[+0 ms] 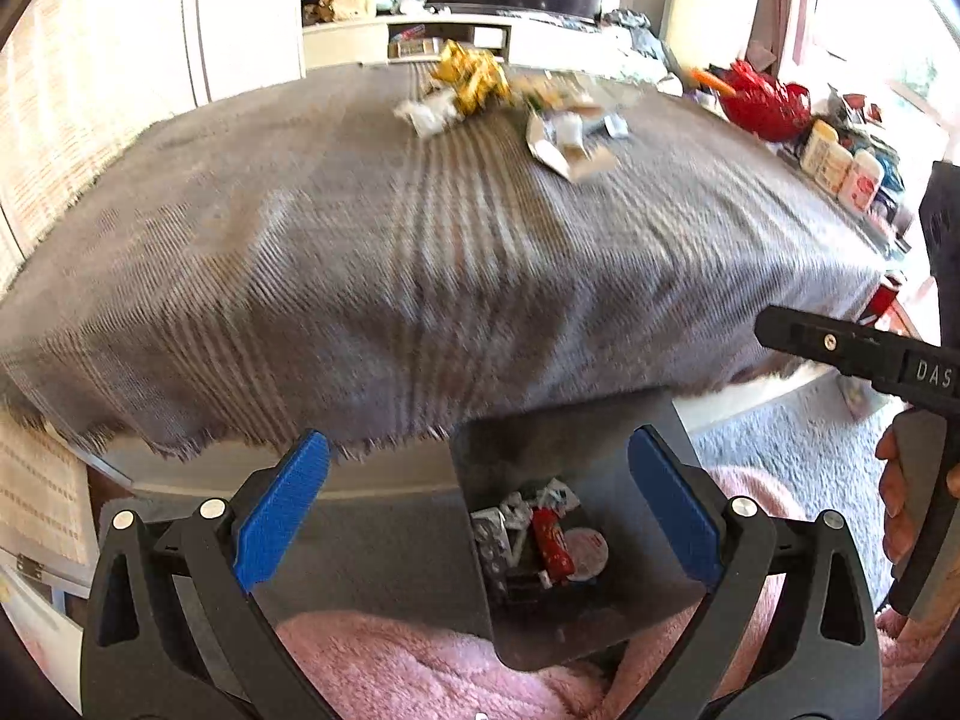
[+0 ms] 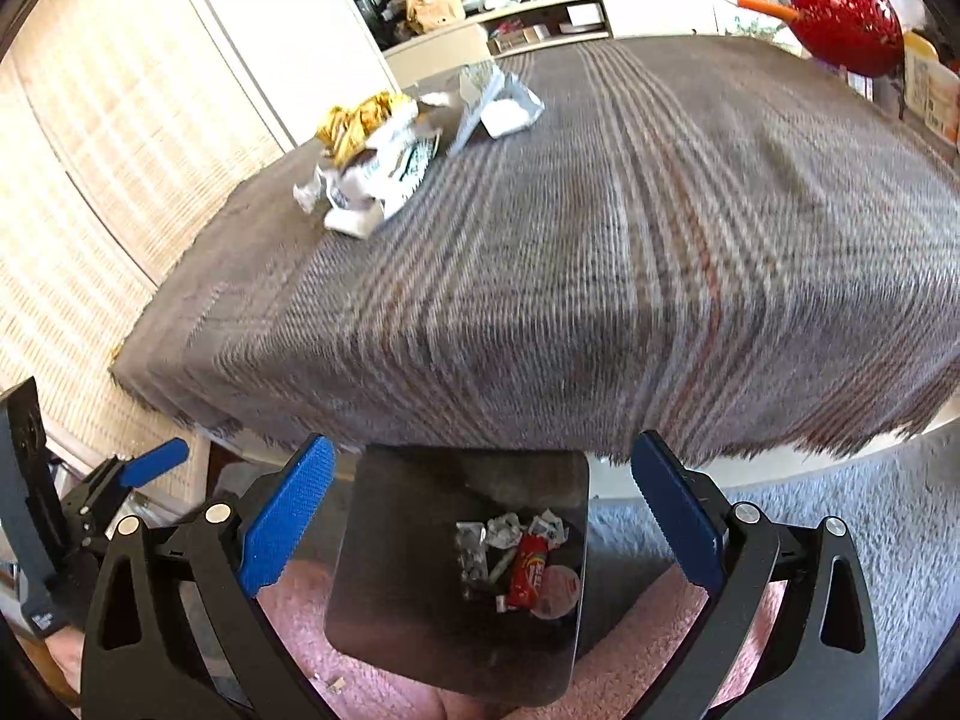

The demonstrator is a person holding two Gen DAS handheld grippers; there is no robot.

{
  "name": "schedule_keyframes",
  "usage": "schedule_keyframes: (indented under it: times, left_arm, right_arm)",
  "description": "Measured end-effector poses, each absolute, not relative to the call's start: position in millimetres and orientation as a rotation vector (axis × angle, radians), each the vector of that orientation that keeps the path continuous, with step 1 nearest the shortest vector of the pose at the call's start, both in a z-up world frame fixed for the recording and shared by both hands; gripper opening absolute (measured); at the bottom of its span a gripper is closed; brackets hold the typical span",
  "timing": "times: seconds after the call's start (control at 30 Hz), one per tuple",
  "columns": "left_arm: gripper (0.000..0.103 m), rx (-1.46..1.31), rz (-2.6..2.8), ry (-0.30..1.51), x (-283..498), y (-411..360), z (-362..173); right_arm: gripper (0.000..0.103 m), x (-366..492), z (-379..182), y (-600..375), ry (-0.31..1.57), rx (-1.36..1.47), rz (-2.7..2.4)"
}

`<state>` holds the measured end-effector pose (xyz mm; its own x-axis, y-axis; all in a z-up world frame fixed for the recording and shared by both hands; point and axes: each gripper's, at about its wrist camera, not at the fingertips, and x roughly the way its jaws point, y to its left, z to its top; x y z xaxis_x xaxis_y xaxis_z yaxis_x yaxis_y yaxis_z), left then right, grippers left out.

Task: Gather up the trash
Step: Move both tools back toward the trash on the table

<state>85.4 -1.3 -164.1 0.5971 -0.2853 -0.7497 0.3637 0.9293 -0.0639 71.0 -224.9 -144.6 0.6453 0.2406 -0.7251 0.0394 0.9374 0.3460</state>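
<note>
Trash lies in two places. Some of it sits in the bottom of a dark bin (image 1: 600, 618) on the floor by the near edge of the table (image 1: 360, 276): a red wrapper (image 1: 552, 543), a blister pack (image 1: 492, 540), a round pale lid (image 1: 585, 549) and scraps of crumpled paper. The rest is still on the far side of the table, which is covered with a grey striped cloth: a crumpled yellow wrapper (image 1: 471, 75), white crumpled paper (image 1: 429, 114) beside it, and flat silver and white packets (image 1: 570, 138) just to the right.

The left gripper (image 1: 480, 516) hangs above the bin with its blue fingers (image 1: 282, 510) spread wide apart, holding nothing and touching nothing. The right gripper (image 2: 483, 513) hangs over the same bin, its blue fingers (image 2: 291, 516) equally wide apart and empty. In the right wrist view the bin (image 2: 408, 570) shows between the fingers, with the red wrapper (image 2: 528, 570) and blister pack (image 2: 471, 558) inside, and the yellow wrapper (image 2: 360, 120) and white paper (image 2: 366, 192) on the table (image 2: 600, 276) well beyond. Each gripper appears at the edge of the other's view, side by side.

A red basket (image 1: 762, 102) and several bottles (image 1: 840, 168) stand past the table's far right edge. A pink fluffy rug (image 1: 420, 672) lies under the bin.
</note>
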Motion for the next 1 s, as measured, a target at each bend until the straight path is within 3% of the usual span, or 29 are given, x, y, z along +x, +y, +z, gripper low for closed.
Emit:
schedule_keyframes:
  times: [0.9, 1.0]
  left_arm:
    - [0.095, 0.09, -0.325, 0.749, 212.7, 7.7, -121.3]
    - [0.094, 0.075, -0.342, 0.744, 228.6, 6.6, -120.9]
  right_arm:
    - [0.099, 181.2, -82.4, -215.6, 0.711, 0.319, 0.151]
    - [0.087, 195.6, -81.2, -213.6, 0.709, 0.335, 0.165]
